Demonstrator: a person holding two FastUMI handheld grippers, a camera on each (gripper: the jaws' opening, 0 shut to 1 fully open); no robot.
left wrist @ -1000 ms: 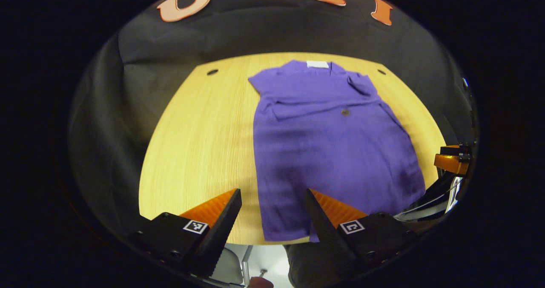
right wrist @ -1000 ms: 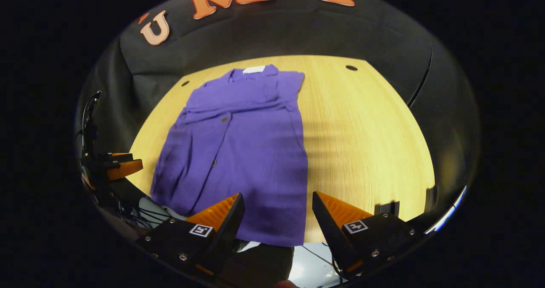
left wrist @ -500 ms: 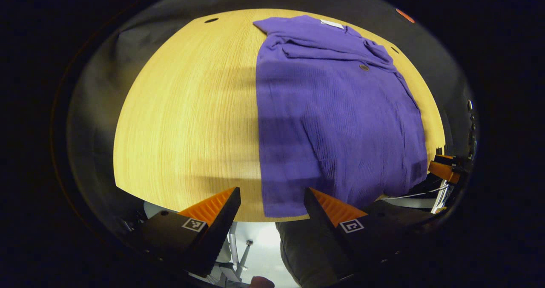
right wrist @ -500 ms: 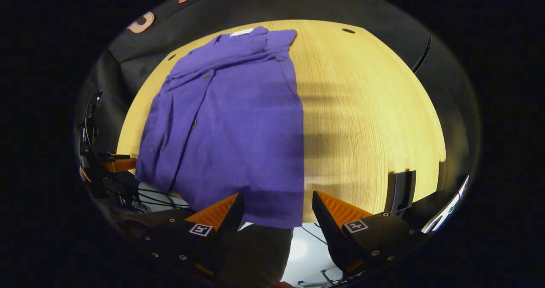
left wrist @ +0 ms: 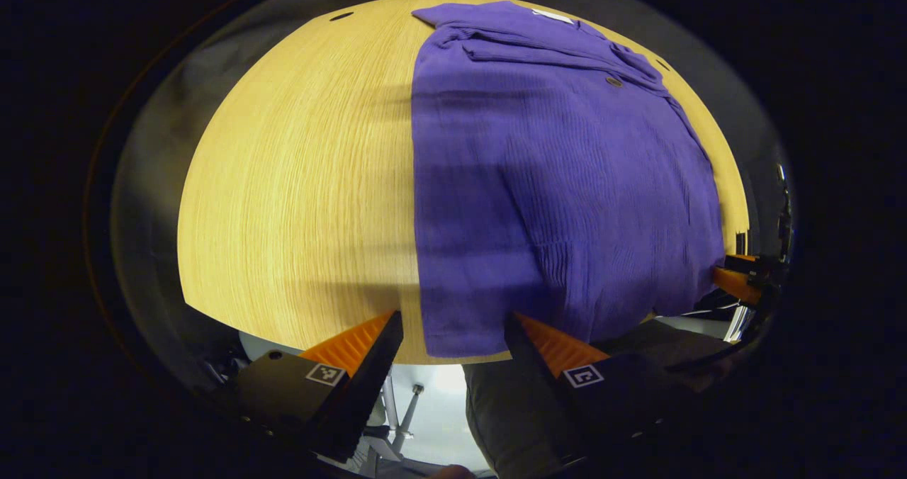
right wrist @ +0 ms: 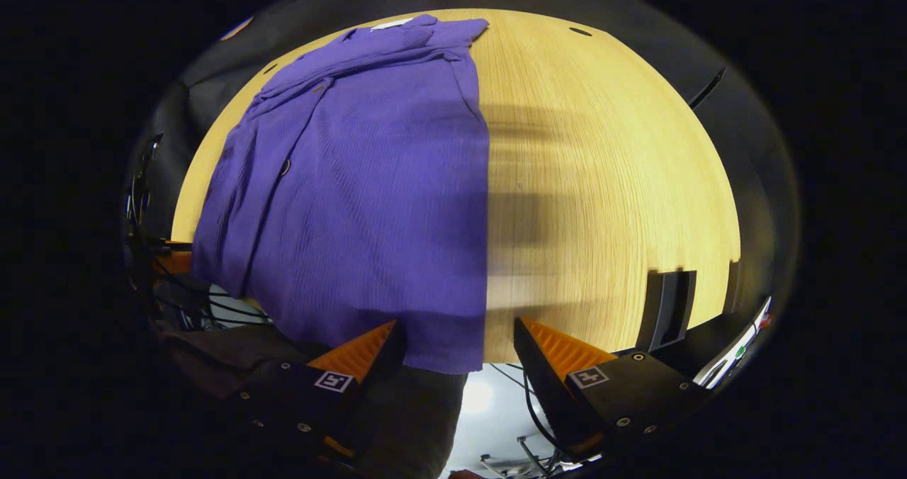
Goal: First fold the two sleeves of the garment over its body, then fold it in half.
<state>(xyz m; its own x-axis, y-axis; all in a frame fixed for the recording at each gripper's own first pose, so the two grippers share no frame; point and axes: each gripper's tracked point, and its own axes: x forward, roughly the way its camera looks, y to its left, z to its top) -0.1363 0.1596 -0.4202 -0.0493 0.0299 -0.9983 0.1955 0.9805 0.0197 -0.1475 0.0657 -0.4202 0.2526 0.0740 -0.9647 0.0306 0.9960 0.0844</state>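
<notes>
A purple button-up shirt [left wrist: 560,181] was laid flat on a light wooden table [left wrist: 297,181], with its collar end at the far side and its hem at the near edge, where the bottom corners hung slightly over the table's rim. Both sleeves were seen folded in over the body near the collar, and a white label [left wrist: 551,16] was visible at the neck. A dark button [left wrist: 613,81] was seen on the front, below the folded sleeves. In the left gripper view, the left gripper [left wrist: 453,323] was held just off the near table edge with its jaws spread apart, nothing being grasped; the near left corner of the hem was framed between its fingers, though contact with the cloth could not be told. In the right gripper view, the same shirt [right wrist: 354,181] was seen spread across the left part of the table [right wrist: 609,181], and the right gripper [right wrist: 459,330] was likewise held released, jaws wide, at the near right corner of the hem; whether the cloth was touched could not be told. Small dark holes [right wrist: 579,31] were seen in the tabletop near its far edge. A dark bracket-like fitting [right wrist: 669,307] was seen at the table's near right edge. Below the table edge, dark clothing of the person [right wrist: 418,415] was partly visible between the fingers.
</notes>
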